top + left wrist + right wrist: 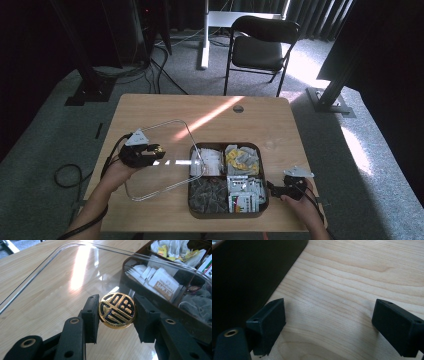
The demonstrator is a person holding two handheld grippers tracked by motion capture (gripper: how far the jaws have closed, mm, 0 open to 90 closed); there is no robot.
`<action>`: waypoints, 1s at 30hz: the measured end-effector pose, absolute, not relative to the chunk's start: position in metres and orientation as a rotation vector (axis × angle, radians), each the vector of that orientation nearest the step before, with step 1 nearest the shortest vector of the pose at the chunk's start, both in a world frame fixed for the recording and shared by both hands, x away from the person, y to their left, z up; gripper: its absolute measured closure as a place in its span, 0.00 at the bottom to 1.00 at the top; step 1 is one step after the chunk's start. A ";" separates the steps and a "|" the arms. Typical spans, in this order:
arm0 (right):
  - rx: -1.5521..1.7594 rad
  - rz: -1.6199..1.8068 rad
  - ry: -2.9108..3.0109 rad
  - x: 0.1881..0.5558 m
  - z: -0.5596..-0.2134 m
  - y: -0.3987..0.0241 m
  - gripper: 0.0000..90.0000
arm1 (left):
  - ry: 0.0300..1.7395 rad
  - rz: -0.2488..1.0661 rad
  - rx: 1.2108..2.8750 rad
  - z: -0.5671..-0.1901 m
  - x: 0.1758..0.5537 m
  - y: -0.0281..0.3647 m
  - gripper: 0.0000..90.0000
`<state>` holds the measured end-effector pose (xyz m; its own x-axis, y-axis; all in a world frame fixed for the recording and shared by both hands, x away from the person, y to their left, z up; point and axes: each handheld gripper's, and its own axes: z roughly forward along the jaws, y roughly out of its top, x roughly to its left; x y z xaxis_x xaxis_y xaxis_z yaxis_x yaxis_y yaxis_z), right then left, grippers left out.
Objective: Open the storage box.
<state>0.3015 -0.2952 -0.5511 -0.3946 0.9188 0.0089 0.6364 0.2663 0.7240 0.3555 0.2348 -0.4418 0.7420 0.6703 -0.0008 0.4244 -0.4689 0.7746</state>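
Observation:
A clear, rounded rectangular lid with a round gold-and-black knob hangs tilted just left of a dark compartment box. My left gripper is shut on that knob, one jaw on each side; seen from above, my left gripper sits at the lid's left part. The lid's right edge overlaps the box's left compartments. The box holds white sachets, yellow packets, dark packets and green-and-white packets. My right gripper stands open with nothing between its jaws, right beside the box's right wall, low over the table.
The wooden table has a cable hole near its far edge. A black folding chair stands behind the table. Cables and dark stand feet lie on the grey floor to the left and right.

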 end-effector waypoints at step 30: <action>1.408 0.919 2.128 0.301 -0.551 -0.295 0.12 | 0.993 0.437 2.051 -0.481 0.353 0.291 0.65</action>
<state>0.3015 -0.2953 -0.5511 -0.3946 0.9188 0.0091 0.6366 0.2662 0.7238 0.3534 0.2912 -0.4815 0.6323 0.7740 -0.0338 0.4984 -0.3730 0.7826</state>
